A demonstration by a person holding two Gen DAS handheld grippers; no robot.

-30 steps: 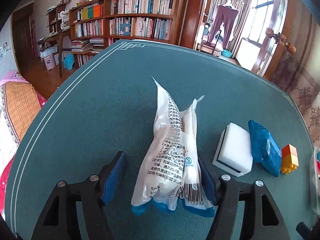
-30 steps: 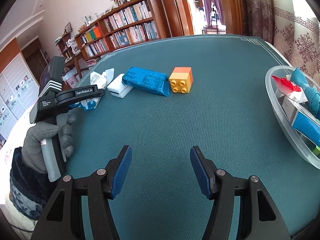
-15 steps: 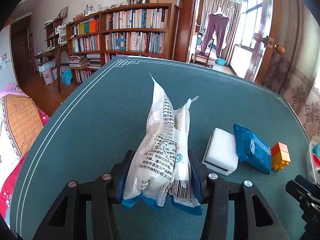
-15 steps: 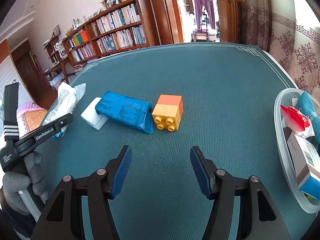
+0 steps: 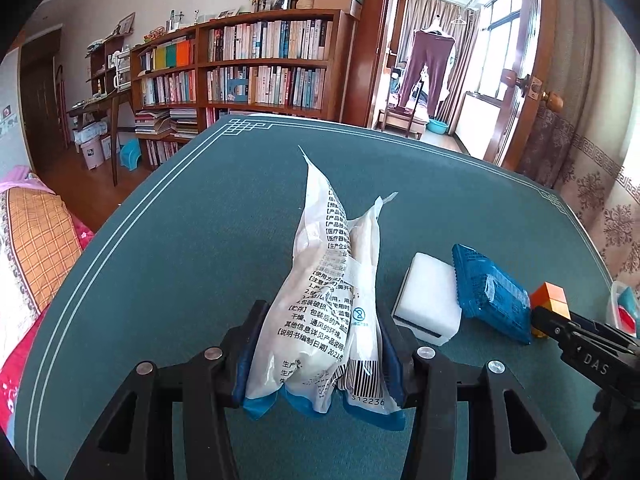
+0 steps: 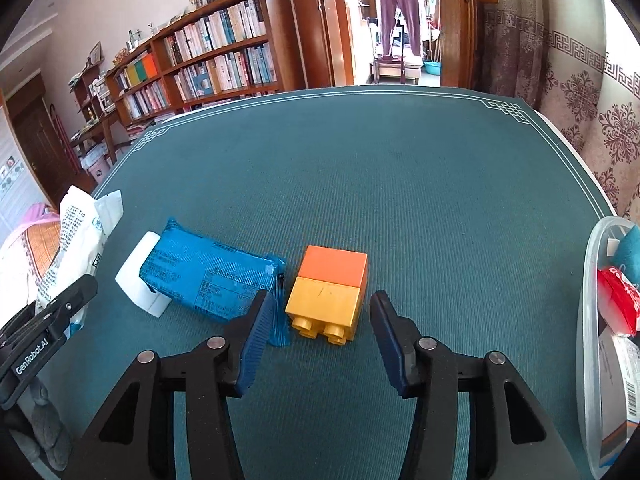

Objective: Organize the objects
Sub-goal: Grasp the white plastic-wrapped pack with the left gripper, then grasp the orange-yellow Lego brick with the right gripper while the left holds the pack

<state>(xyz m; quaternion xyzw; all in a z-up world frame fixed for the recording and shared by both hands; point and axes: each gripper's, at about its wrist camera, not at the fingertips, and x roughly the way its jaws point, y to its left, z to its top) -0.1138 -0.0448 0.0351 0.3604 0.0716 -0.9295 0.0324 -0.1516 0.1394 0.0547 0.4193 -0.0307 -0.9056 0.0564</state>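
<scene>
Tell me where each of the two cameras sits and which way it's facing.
Left wrist: on the left gripper, looking down its fingers at the white printed plastic packet they clamp; right gripper's tip at the edge.
Right wrist: on the right gripper, facing the orange-and-yellow toy brick between open, just closing jaws; gloved hand shows.
Shared: packet, brick, blue wrapped pack.

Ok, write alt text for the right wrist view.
The right claw straddles an orange-and-yellow toy block on a teal table, its jaws closing in but not yet touching it. A blue packet lies left, a clear bowl right.
</scene>
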